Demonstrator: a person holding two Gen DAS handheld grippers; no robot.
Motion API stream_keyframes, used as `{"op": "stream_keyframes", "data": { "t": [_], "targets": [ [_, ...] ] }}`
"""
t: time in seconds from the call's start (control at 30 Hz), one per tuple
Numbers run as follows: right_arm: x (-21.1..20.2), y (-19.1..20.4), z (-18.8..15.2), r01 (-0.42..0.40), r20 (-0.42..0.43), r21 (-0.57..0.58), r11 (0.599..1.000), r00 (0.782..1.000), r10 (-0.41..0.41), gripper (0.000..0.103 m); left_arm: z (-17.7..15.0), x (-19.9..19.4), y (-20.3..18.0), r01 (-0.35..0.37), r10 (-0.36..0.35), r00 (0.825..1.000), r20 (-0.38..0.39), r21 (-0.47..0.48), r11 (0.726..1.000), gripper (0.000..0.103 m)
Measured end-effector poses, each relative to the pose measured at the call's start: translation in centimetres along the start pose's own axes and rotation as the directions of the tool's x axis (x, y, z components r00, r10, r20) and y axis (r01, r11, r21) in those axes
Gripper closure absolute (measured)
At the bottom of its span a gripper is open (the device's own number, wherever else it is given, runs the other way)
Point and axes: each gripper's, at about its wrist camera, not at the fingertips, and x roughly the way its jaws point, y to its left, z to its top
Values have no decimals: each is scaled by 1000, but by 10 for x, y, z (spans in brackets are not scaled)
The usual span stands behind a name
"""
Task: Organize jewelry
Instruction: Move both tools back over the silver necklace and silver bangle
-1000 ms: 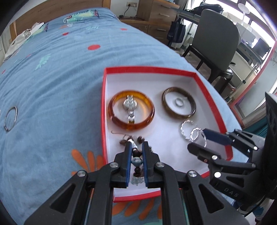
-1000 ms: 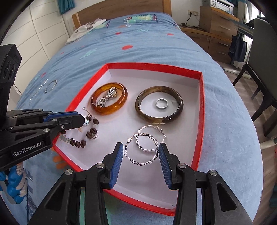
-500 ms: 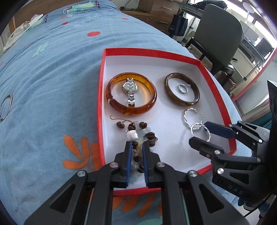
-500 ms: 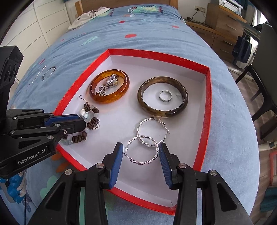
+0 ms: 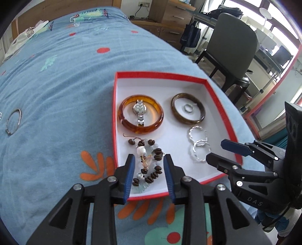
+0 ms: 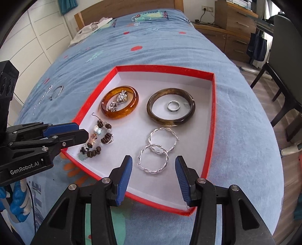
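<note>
The left gripper (image 5: 149,160), clamped on the bead bracelet (image 5: 148,162) a second ago, now gapes above it; bracelet lies inside the red box (image 5: 217,98). Right gripper (image 6: 153,165) stays spread by the hoop earrings (image 6: 157,148)

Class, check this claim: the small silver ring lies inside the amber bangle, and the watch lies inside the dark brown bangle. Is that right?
Not quite: they are swapped. The right wrist view shows the silver ring inside the dark brown bangle, and the watch inside the amber bangle.

A bedroom: patterned bed (image 6: 169,47), wooden headboard (image 6: 122,9), dresser (image 6: 232,24).
</note>
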Motion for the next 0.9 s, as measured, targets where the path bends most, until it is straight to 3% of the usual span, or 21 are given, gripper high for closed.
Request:
{"op": "stream_keyframes", "data": {
  "t": [0.27, 0.53, 0.9],
  "targets": [
    [-42, 10, -13, 34, 55, 1, 999, 998, -34, 56, -14, -47, 9, 3, -2, 997, 72, -20, 1000, 71],
    [-74, 25, -31, 35, 88, 15, 999, 996, -36, 56, -50, -97, 30, -49, 56, 983, 173, -44, 998, 71],
    [-107, 87, -52, -14, 125, -66, 998, 992, 22, 54, -102, -154, 71, -104, 125, 973, 192, -118, 988, 71]
  ]
}}
